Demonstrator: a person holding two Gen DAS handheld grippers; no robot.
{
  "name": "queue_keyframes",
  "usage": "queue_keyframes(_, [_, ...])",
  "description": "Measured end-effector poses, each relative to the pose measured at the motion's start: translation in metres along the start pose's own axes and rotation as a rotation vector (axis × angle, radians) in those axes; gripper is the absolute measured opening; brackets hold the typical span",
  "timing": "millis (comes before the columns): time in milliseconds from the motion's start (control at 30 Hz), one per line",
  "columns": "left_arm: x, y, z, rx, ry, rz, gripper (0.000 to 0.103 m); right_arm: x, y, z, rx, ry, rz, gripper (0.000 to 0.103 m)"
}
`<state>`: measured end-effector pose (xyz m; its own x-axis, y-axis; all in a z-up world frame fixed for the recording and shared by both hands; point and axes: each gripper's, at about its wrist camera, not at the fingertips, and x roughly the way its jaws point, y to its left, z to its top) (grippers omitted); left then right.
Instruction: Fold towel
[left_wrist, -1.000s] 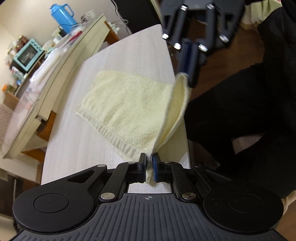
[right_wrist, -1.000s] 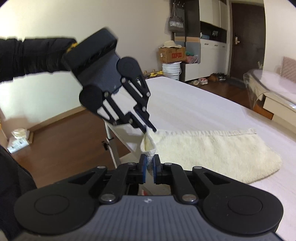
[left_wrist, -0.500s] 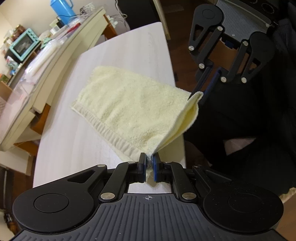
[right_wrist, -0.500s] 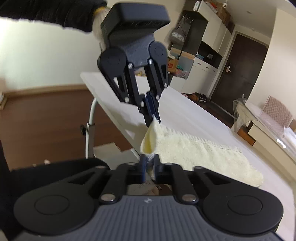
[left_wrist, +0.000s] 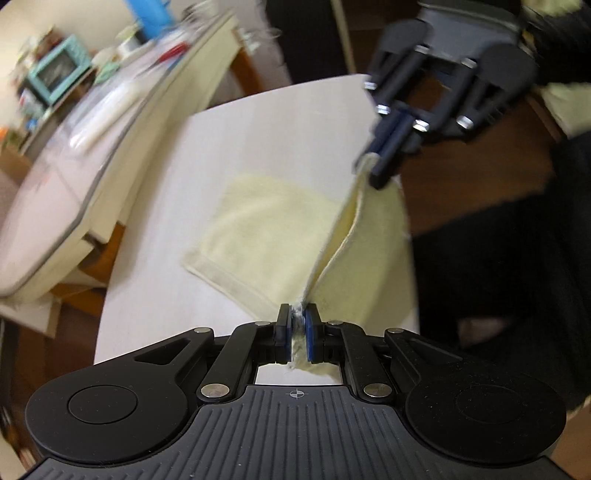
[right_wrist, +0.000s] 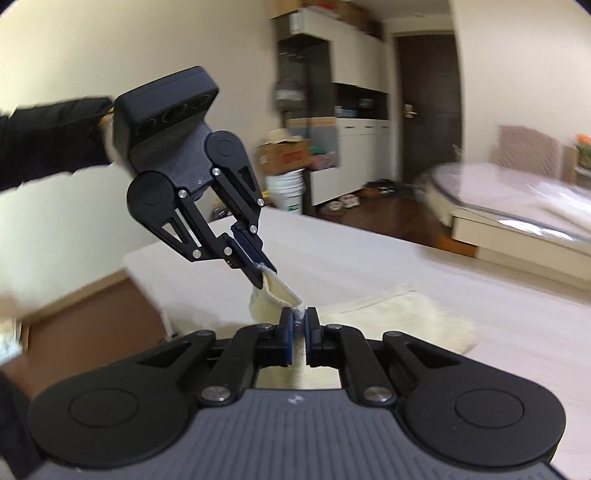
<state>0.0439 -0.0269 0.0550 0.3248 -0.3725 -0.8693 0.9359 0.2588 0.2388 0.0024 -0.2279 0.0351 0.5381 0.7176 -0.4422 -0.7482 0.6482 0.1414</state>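
Note:
A pale yellow towel (left_wrist: 273, 225) lies partly on the white table (left_wrist: 258, 140), its near edge lifted. My left gripper (left_wrist: 297, 325) is shut on one near corner of the towel. My right gripper (left_wrist: 376, 166) is shut on the other near corner, higher and farther along the table's right edge. In the right wrist view my right gripper (right_wrist: 298, 325) pinches the towel (right_wrist: 399, 314), and my left gripper (right_wrist: 260, 275) holds the corner just ahead. The edge between the two corners is raised off the table.
A cream counter (left_wrist: 74, 177) with a teal appliance (left_wrist: 55, 77) and a blue jug (left_wrist: 147, 14) runs along the left. Dark wooden floor (right_wrist: 92, 314) lies beyond the table's edge. A bed (right_wrist: 517, 206), cabinets and boxes (right_wrist: 288, 155) stand farther off.
Both grippers have lifted the held towel edge higher and carried it over the towel toward its far side. The right gripper has swung up and away from the left. Both views are blurred with motion.

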Motion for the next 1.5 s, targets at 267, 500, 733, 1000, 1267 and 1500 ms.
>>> queue_keyframes(267, [0.046, 0.067, 0.041, -0.179, 0.038, -0.035, 0.008, 0.022, -0.068, 0.003, 0.114, 0.050, -0.069, 0.007])
queue_keyframes(500, [0.077, 0.088, 0.051, -0.297, 0.089, -0.001, 0.008, 0.039, -0.107, -0.003, 0.176, 0.095, -0.077, 0.007])
queue_keyframes(733, [0.092, 0.103, 0.057, -0.346, 0.104, 0.022, 0.009, 0.042, -0.132, -0.007, 0.270, 0.106, -0.067, 0.007])
queue_keyframes(1000, [0.111, 0.110, 0.057, -0.365, 0.126, 0.033, 0.020, 0.054, -0.140, -0.016, 0.282, 0.137, -0.115, 0.011])
queue_keyframes(1267, [0.111, 0.126, 0.049, -0.432, 0.092, 0.076, 0.039, 0.049, -0.144, -0.017, 0.250, 0.124, -0.177, 0.018])
queue_keyframes(1500, [0.114, 0.132, 0.043, -0.501, 0.061, 0.090, 0.045, 0.044, -0.138, -0.021, 0.215, 0.126, -0.214, 0.022])
